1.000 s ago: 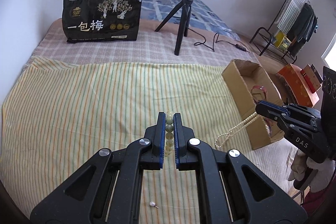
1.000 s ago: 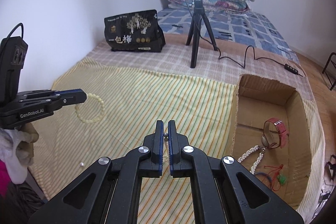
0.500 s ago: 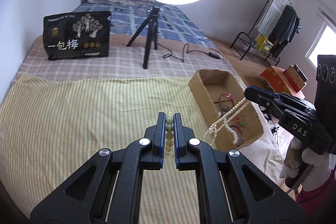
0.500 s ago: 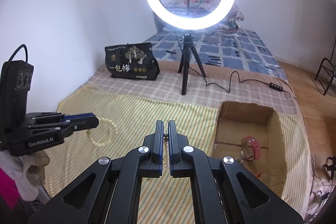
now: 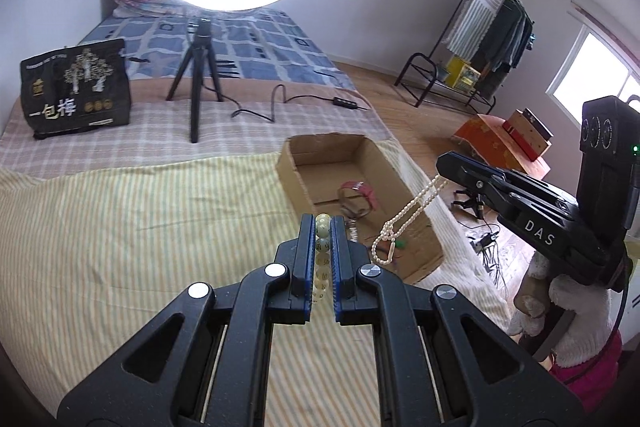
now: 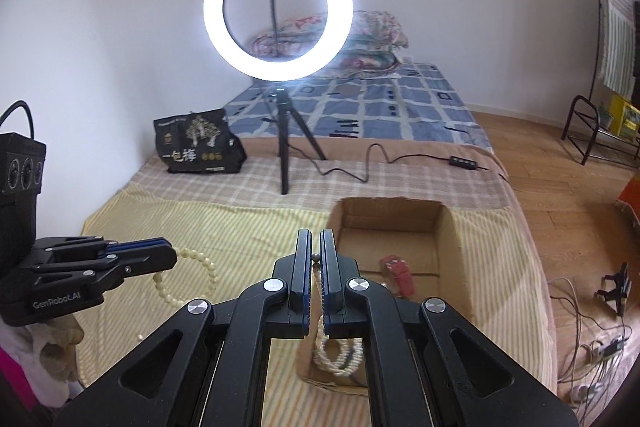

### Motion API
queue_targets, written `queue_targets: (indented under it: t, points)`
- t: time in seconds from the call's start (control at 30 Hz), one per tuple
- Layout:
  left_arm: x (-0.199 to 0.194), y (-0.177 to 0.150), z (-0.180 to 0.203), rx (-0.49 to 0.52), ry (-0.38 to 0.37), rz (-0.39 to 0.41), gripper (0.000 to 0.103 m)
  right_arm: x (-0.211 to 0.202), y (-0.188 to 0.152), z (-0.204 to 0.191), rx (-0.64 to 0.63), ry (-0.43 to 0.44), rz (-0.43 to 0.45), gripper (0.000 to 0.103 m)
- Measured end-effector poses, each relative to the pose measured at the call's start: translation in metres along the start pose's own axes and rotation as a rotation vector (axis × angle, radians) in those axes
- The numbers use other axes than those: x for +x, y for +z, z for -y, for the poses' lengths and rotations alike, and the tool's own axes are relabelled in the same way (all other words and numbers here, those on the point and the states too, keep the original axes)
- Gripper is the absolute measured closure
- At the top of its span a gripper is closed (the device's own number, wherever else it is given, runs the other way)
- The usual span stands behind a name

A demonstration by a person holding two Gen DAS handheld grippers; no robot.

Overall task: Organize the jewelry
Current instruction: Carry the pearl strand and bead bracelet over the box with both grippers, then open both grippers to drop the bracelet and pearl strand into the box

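Left wrist view: the left gripper [image 5: 322,227] has its jaws pinched narrow on a bead bracelet [image 5: 322,247] of pale, round beads, which runs in a line between the blue pads and pokes out at the tips. Off to the right, the right gripper [image 5: 442,163] is clamped on a pearl necklace [image 5: 404,223] that dangles in a long loop from its tips, hanging in front of the open cardboard box [image 5: 296,179]. That box sits on the yellow striped cloth [image 5: 120,227] spread over the bed, and inside it lies a red watch [image 5: 360,191] along with a few smaller pieces too tangled to tell apart. From the right wrist view the bracelet [image 6: 200,275] hangs as a ring from the left gripper [image 6: 170,254], above the cloth and beside the box [image 6: 448,227].
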State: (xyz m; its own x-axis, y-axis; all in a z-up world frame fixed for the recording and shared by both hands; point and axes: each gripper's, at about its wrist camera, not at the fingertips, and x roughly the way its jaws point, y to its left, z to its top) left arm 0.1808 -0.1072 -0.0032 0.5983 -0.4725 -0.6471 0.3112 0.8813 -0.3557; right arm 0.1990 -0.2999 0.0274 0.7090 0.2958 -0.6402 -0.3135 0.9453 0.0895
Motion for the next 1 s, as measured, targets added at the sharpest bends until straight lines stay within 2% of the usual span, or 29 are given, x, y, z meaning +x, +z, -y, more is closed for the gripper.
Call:
queue_targets:
  t: [0.33,0.67,1.0]
  points:
    - [0.045,0.003,0.038,0.035,-0.03,-0.041,0.098,-0.005,-0.017,0.042,0.05,-0.051,-0.016,0.1]
    - [0.092,0.019,0.04,0.023,-0.003,-0.048,0.098,0.008,-0.034,0.064,0.079,-0.032,-0.064,0.1]
    - [0.132,0.021,0.04,0.037,0.034,-0.069,0.098,0.027,-0.049,0.075,0.086,-0.001,-0.112,0.1]
